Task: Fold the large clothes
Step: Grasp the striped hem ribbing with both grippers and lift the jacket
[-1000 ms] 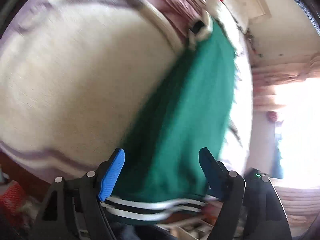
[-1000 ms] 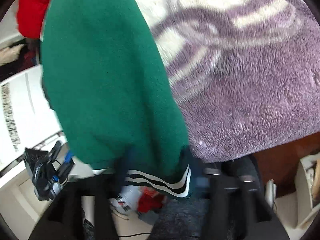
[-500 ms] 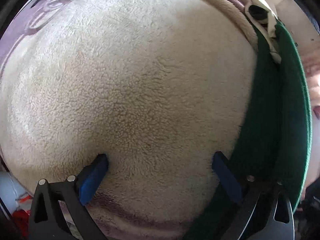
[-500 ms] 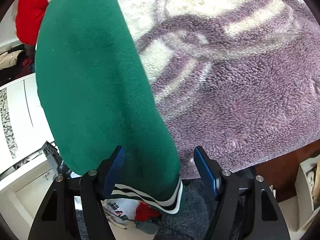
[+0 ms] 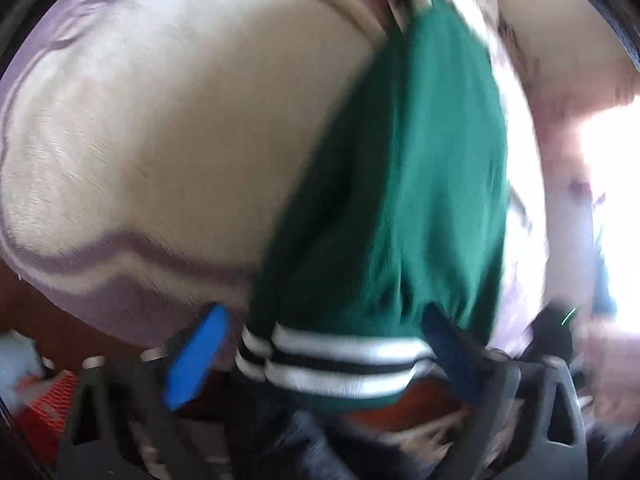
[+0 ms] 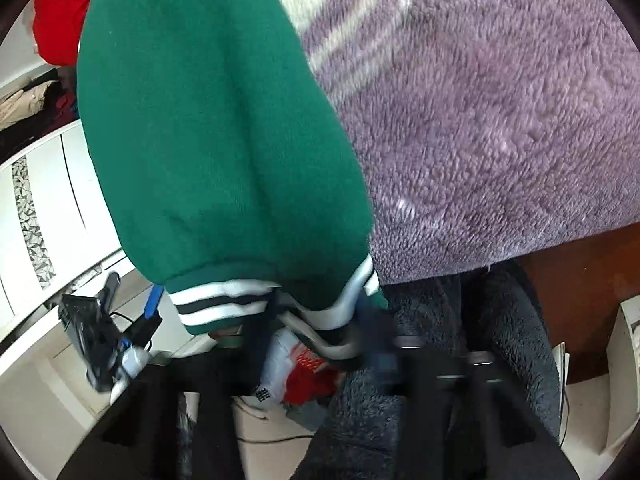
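Note:
A green garment (image 5: 404, 200) with a white-and-black striped hem (image 5: 332, 360) lies on a fleecy cream and purple blanket (image 5: 168, 128). My left gripper (image 5: 320, 348) is open, its blue fingers (image 5: 196, 360) on either side of the striped hem at the blanket's near edge. In the right wrist view the same green garment (image 6: 216, 128) hangs over the blanket's edge (image 6: 480, 140). My right gripper (image 6: 316, 332) is blurred by motion; its fingers straddle the striped hem (image 6: 224, 304), and I cannot tell whether they grip it.
A red garment (image 6: 60, 8) lies at the far end of the blanket. White cabinets (image 6: 44, 200) stand to the left. A dark grey fleece (image 6: 460, 360), a bag with red print (image 6: 296, 364) and cables lie on the floor below the bed edge.
My left gripper has pulled back from the cream blanket to the garment's striped hem. My right gripper has moved along the hem and blurred; the hem now looks bunched between its fingers.

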Demonstrator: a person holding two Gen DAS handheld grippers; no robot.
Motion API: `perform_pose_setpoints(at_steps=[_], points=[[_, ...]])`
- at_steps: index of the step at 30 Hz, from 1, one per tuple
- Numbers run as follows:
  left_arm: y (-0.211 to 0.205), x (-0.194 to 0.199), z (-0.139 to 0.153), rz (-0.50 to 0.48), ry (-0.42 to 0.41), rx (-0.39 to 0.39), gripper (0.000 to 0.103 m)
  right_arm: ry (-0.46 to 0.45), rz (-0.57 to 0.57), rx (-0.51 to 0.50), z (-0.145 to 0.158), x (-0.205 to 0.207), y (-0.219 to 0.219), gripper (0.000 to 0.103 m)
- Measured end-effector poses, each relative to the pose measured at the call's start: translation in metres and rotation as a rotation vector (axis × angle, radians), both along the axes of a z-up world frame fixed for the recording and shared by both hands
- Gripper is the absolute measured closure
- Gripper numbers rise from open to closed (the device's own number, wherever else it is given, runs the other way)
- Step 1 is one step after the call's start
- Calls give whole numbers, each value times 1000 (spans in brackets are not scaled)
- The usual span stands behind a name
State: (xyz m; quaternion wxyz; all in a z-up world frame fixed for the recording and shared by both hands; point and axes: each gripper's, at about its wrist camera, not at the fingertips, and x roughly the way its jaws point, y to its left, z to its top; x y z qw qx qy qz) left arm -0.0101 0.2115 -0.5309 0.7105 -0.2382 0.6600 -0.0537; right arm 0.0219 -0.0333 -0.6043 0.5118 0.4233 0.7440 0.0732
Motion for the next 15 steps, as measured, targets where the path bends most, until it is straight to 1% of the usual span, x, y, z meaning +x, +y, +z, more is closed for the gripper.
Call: perform_pose_setpoints(at_steps=[1, 2, 3, 5, 6, 8, 9, 10, 11, 12, 13, 14, 15], points=[[-9, -1, -6, -37, 29, 25, 75, -6, -6, 7, 2, -1, 2, 88], [-11, -7, -4, -40, 24, 53, 79, -13, 0, 2, 5, -1, 2, 89], [-13, -6, 2, -45, 9, 62, 93, -21, 5, -14, 12, -2, 2, 93], [1, -4, 10, -3, -6, 20, 95, -27, 0, -8, 22, -7, 8, 96], [9, -6, 8, 11, -6, 7, 95, -25, -6, -4, 26, -9, 4, 97], [20, -8, -3, 16, 18, -9, 95, -34, -5, 3, 29, -13, 0, 97], [23, -7, -14, 27, 42, -22, 95, -29, 10, -17, 25, -15, 0, 97], [26, -9, -19, 33, 53, -40, 95, -13, 15, -33, 16, -16, 2, 97], [27, -7, -21, 36, 64, -55, 94, 0, 28, -29, 6, -17, 5, 97], [31, -3, -18, 49, 77, -82, 91, 14, 59, -13, -5, -15, 9, 96], [35, -10, -11, 63, 80, -125, 91, 24, 80, -7, -12, -12, 10, 87], [33, -9, 1, 67, 74, -147, 91, 27, 73, 11, -14, -12, 9, 83], [36, -7, 7, 67, 52, -163, 83, 24, 62, 39, -14, -11, 6, 71]])
